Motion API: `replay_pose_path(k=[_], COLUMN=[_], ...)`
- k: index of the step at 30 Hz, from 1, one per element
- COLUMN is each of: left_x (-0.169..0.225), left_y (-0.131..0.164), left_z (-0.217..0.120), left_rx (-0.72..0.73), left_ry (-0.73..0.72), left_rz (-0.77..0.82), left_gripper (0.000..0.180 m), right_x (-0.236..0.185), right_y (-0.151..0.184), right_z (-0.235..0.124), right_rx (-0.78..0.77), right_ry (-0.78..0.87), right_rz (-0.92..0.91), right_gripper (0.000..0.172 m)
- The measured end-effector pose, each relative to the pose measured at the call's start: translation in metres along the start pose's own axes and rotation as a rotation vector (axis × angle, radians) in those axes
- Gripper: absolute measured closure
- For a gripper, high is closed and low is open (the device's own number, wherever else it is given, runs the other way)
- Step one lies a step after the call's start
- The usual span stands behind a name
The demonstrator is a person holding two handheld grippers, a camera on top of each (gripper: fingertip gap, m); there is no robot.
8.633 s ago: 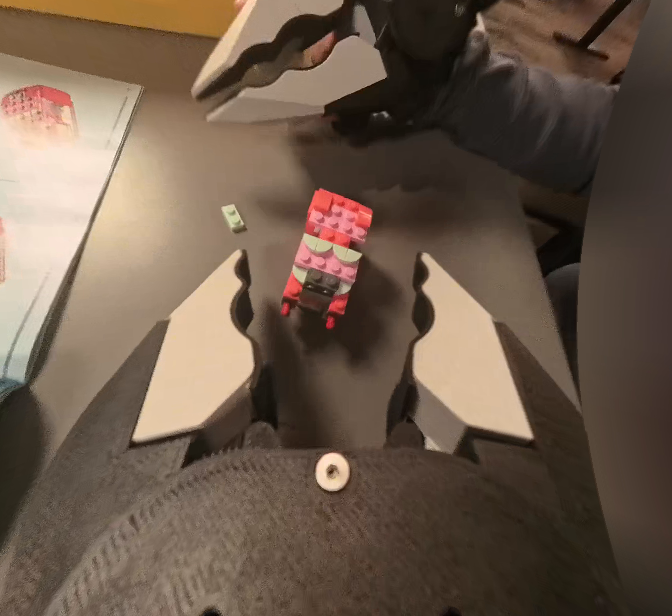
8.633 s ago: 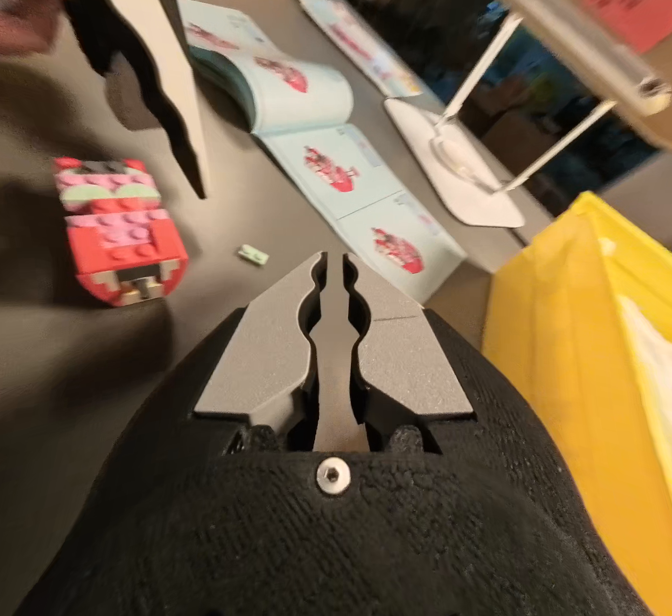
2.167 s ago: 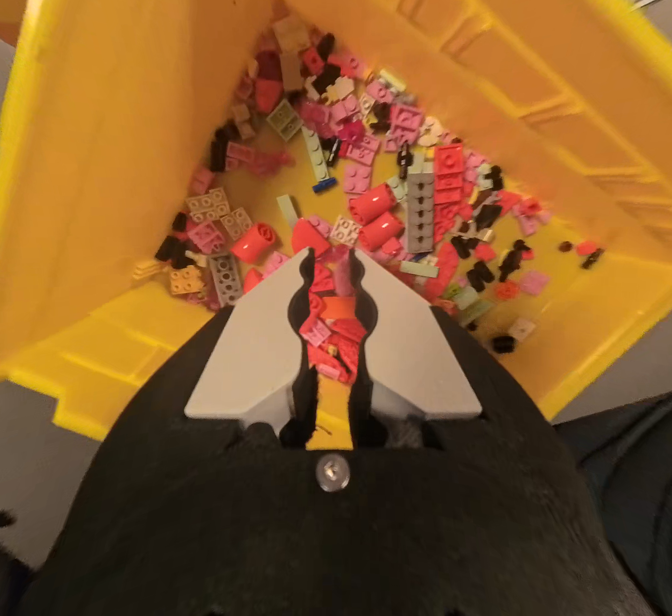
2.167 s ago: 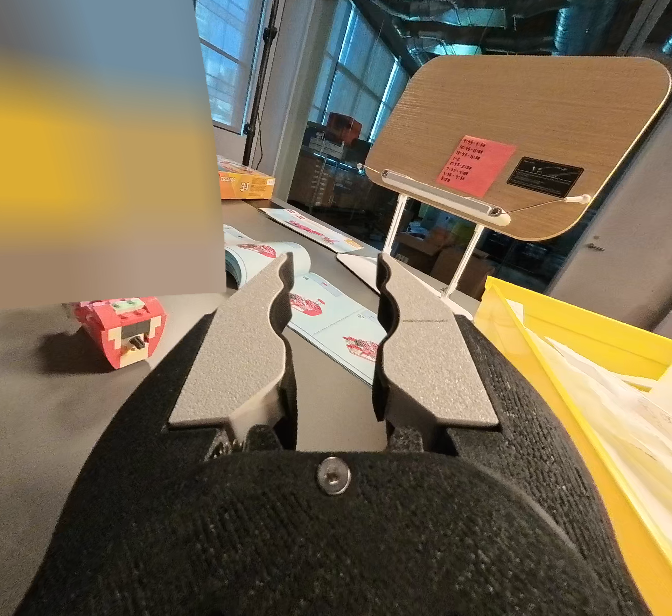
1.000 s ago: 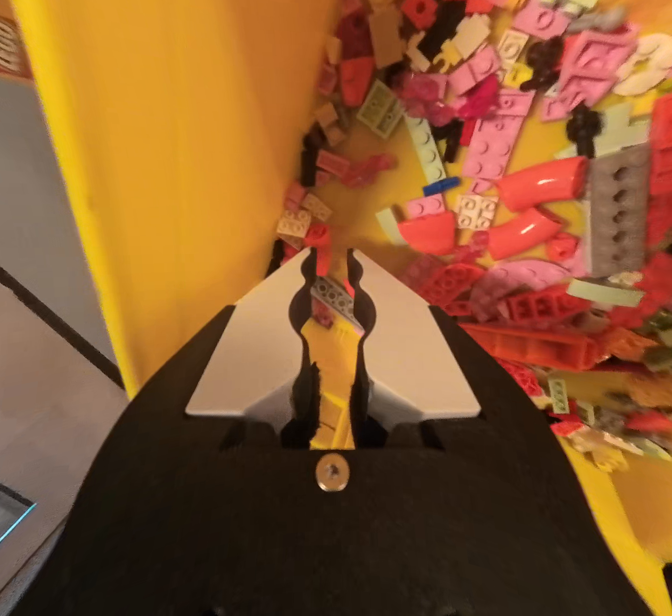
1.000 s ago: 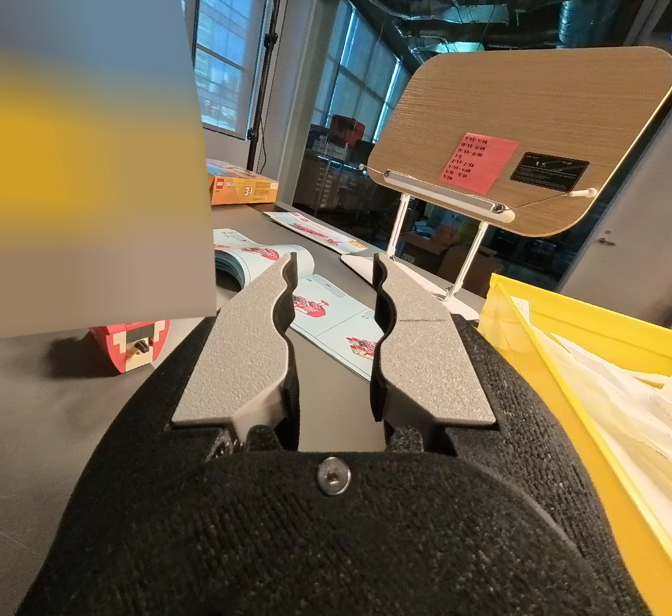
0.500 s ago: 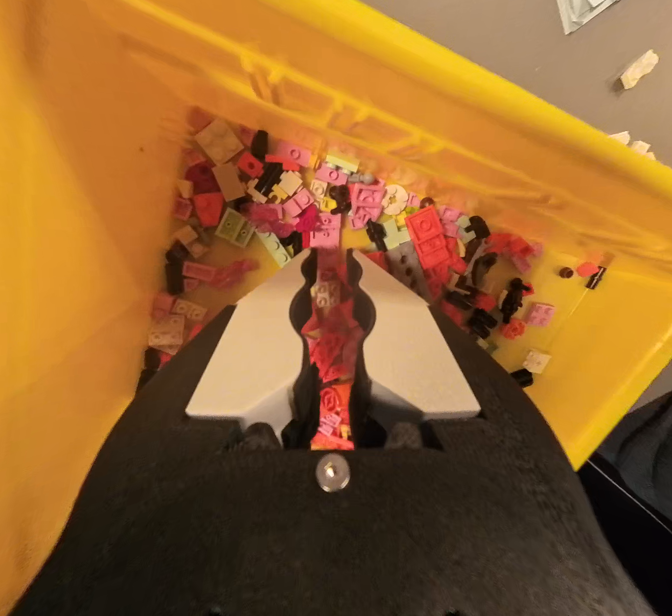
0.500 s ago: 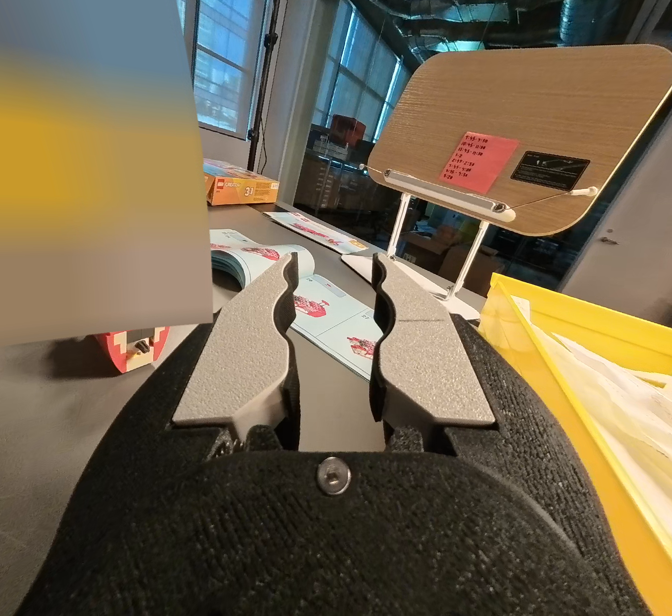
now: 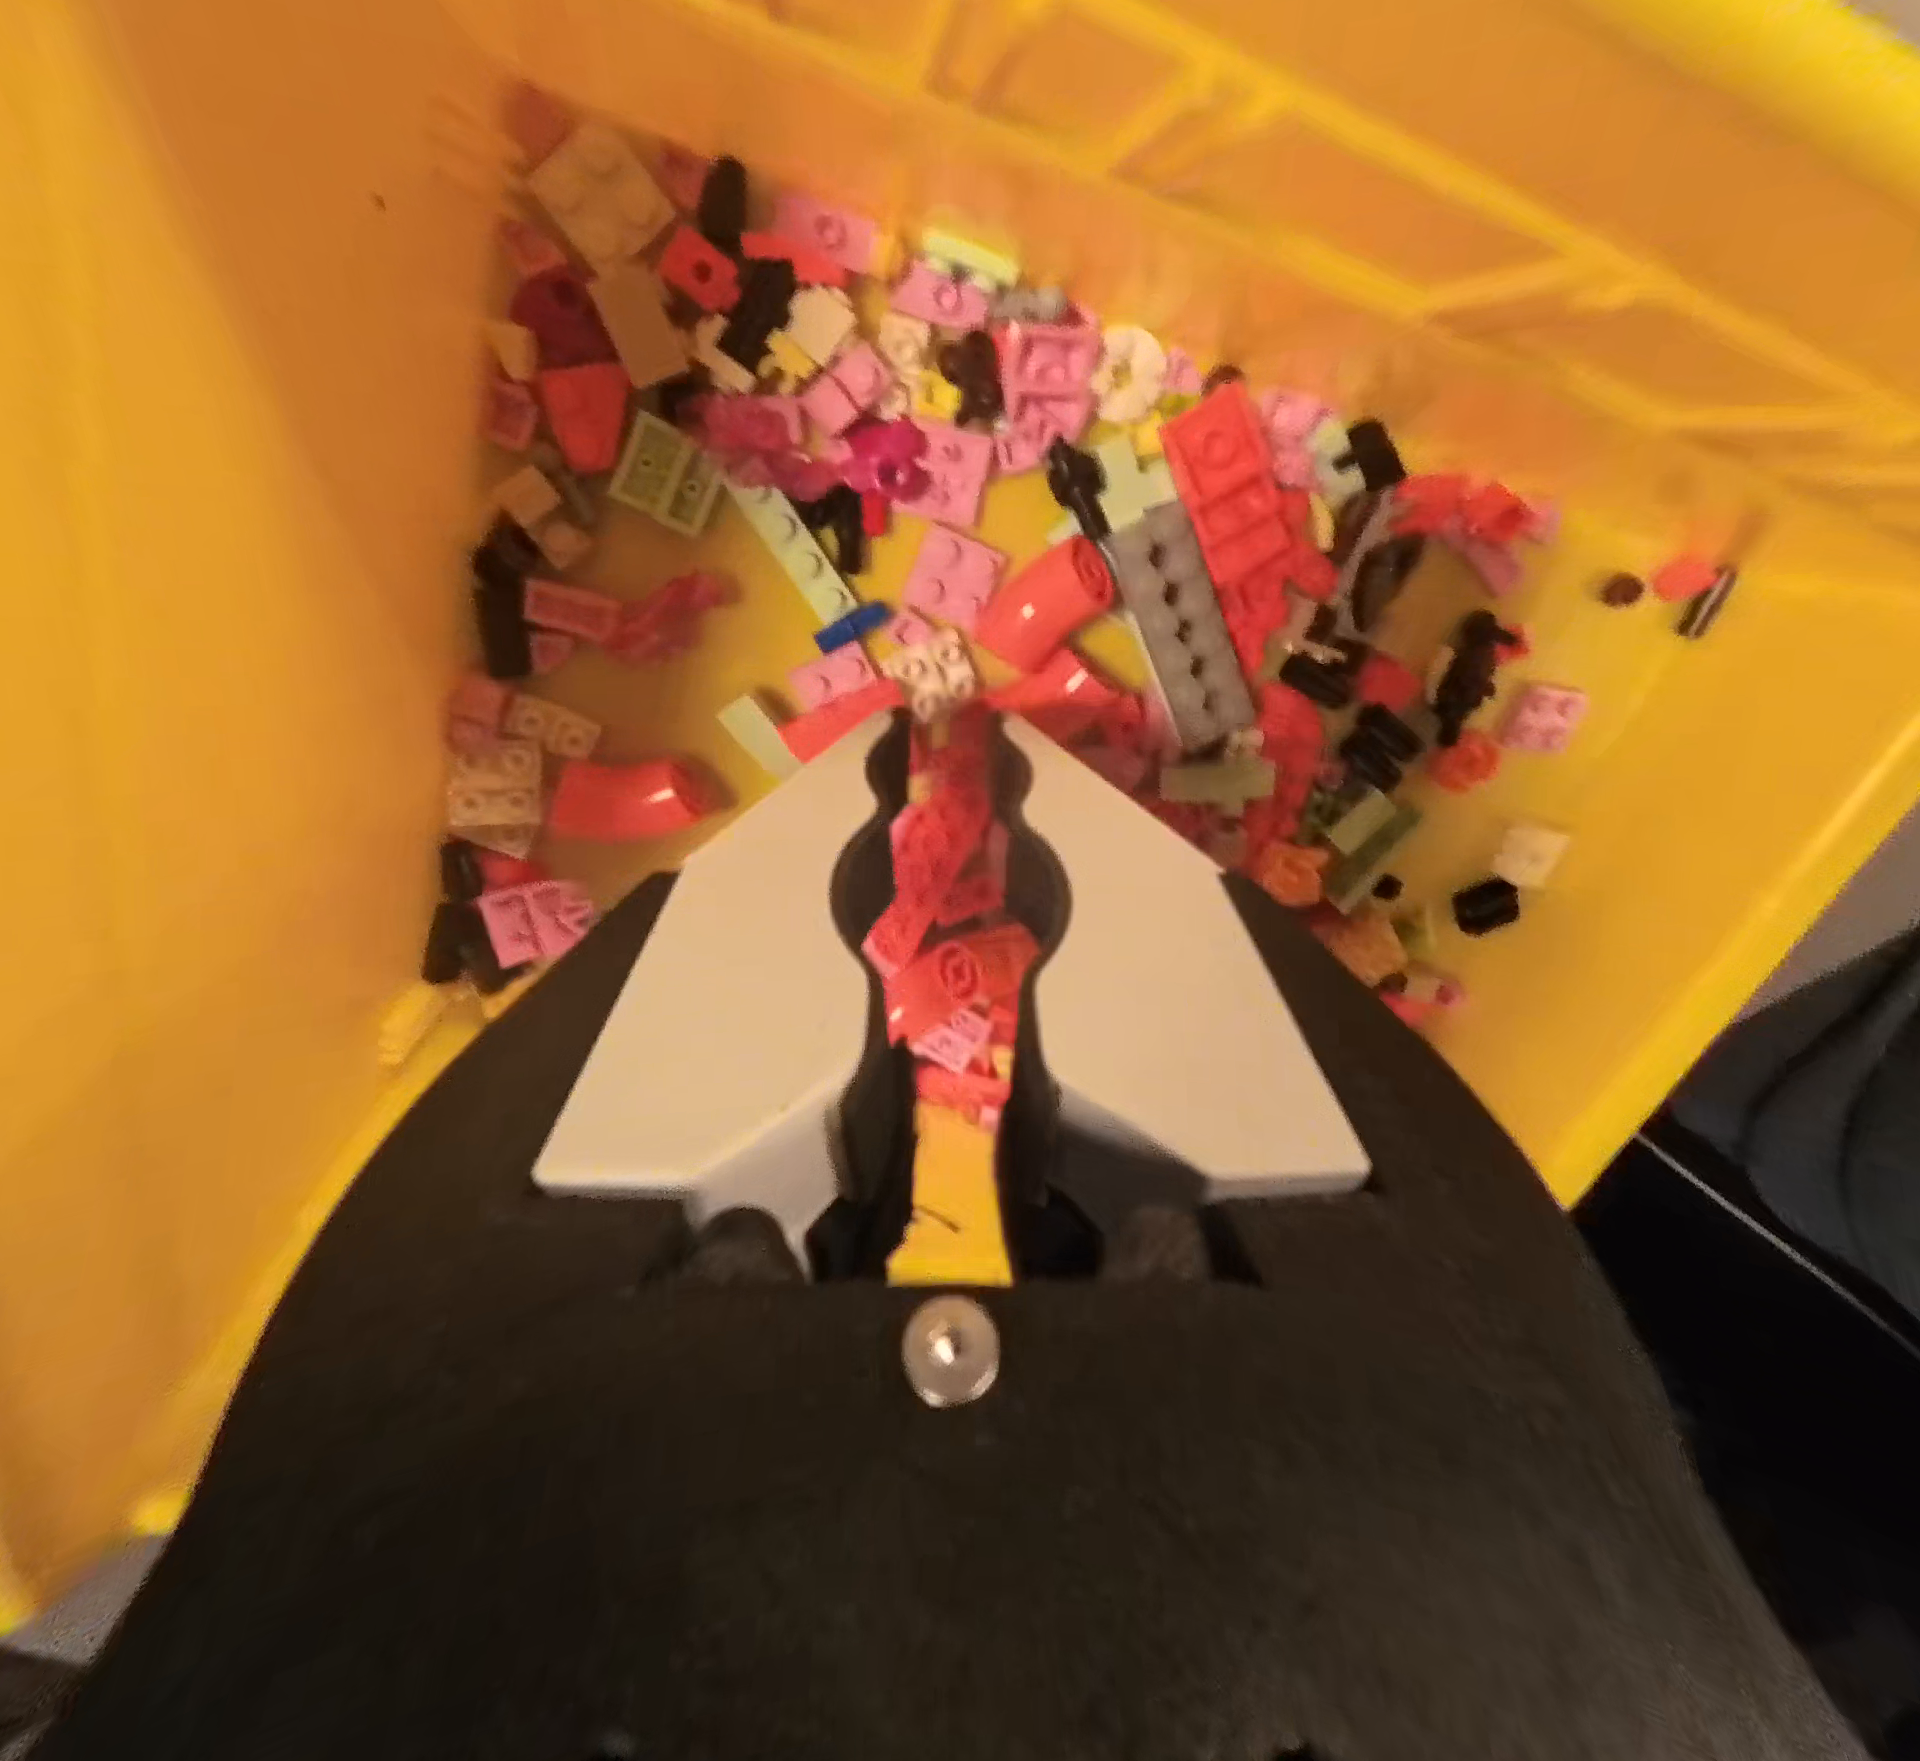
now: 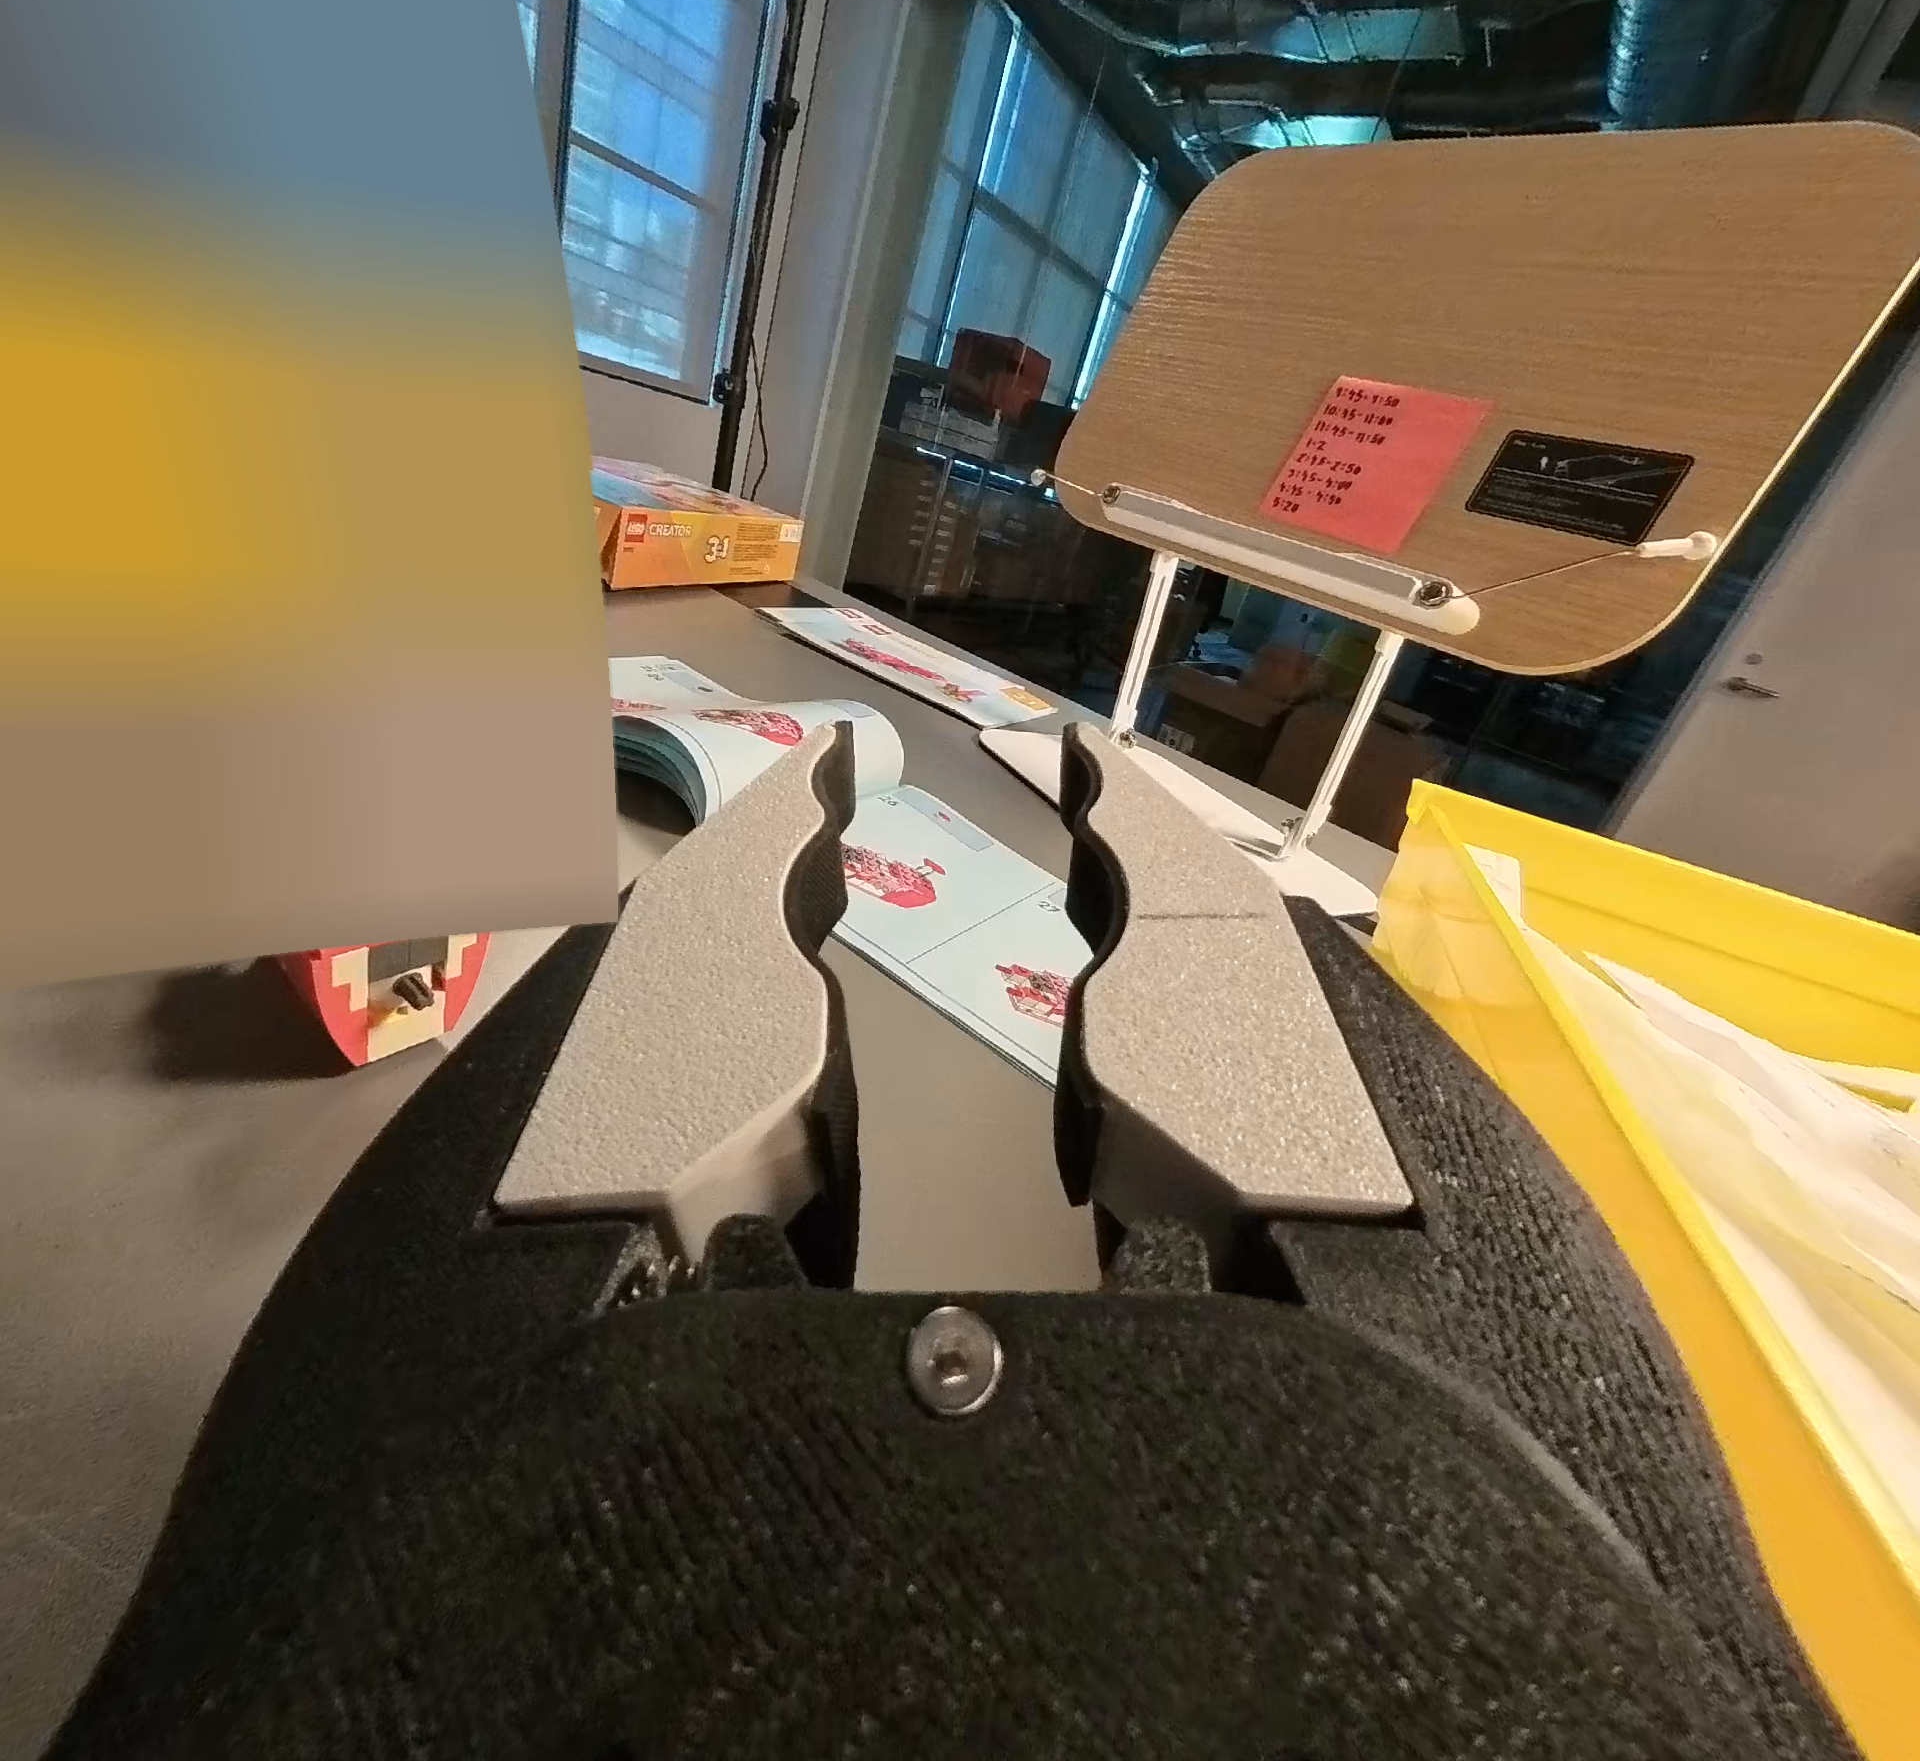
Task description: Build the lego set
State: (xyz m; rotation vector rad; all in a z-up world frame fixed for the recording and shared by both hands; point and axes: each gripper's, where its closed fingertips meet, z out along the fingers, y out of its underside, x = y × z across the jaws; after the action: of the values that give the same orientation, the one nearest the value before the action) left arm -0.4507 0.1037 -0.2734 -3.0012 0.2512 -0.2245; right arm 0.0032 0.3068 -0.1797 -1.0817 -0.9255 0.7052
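Inside a yellow bin [image 9: 312, 361] in the left view; over a dark grey table [image 10: 156, 1244] in an office with tall windows in the right.

Our left gripper [image 9: 951, 724] points down into loose toy bricks [image 9: 1039, 506], too many and too blurred to count; its fingers [image 9: 727, 984] stand a narrow slit apart, nothing visibly clamped, and a white studded brick [image 9: 938, 672] lies at 12 o'clock off the tips. Half a second ago we hung higher; the slit looks unchanged. Our right gripper [image 10: 956, 745] hovers moderately open, bare, unchanged. We count one open booklet [image 10: 935, 890] at 12, one red brick model [image 10: 395, 994] at 9, one book stand [image 10: 1507, 381] at 1, one orange box [image 10: 696, 537] at 11, and one yellow bin [image 10: 1714, 932] at 3.
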Motion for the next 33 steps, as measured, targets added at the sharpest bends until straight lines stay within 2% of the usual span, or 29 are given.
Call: replay_pose_path(k=[2,6,8,12,15,17,19,23,25,27,29,33], left_x=[0.001,-0.009,-0.007,-0.006,-0.008,-0.004,-0.011,-0.029,-0.044,-0.051,-0.049,-0.035], left_y=[0.01,0.031,0.037,0.052,0.058,0.053,0.054,0.04,0.027,0.016,0.014,0.034], left_z=[0.0,-0.001,-0.003,-0.002,0.003,0.005,0.005,0.003,-0.005,-0.016,-0.021,-0.018], left_rx=[-0.04,-0.125,-0.142,-0.205,-0.243,-0.222,-0.237,-0.184,-0.112,-0.039,-0.018,-0.127], left_ry=[-0.017,-0.147,-0.142,-0.128,-0.138,-0.115,-0.149,-0.257,-0.371,-0.423,-0.387,-0.22], left_rz=[0.025,0.073,0.065,0.066,0.093,0.098,0.12,0.112,0.096,0.062,0.014,-0.046], left_gripper=[0.156,0.148,0.141,0.114,0.121,0.143,0.167,0.168,0.167,0.167,0.164,0.125], right_x=[0.0,0.0,0.0,-0.001,-0.001,-0.001,-0.001,0.0,0.0,0.0,0.0,0.0], right_y=[0.0,0.0,0.0,0.0,0.0,0.0,0.0,0.0,0.0,0.0,0.0,0.0], right_z=[0.0,0.0,0.0,0.0,0.0,0.0,0.0,0.0,0.0,0.0,0.0,0.0], right_rx=[0.0,0.0,0.0,0.0,0.0,0.0,0.0,0.0,0.001,0.001,0.0,0.001], right_ry=[-0.001,0.0,0.0,-0.001,-0.001,-0.001,0.0,0.0,0.0,0.0,0.0,-0.001], right_rz=[0.001,0.001,0.002,0.001,0.001,0.001,0.002,0.004,0.006,0.007,0.008,0.011], right_gripper=[0.134,0.134,0.134,0.134,0.134,0.134,0.134,0.134,0.134,0.134,0.134,0.134])
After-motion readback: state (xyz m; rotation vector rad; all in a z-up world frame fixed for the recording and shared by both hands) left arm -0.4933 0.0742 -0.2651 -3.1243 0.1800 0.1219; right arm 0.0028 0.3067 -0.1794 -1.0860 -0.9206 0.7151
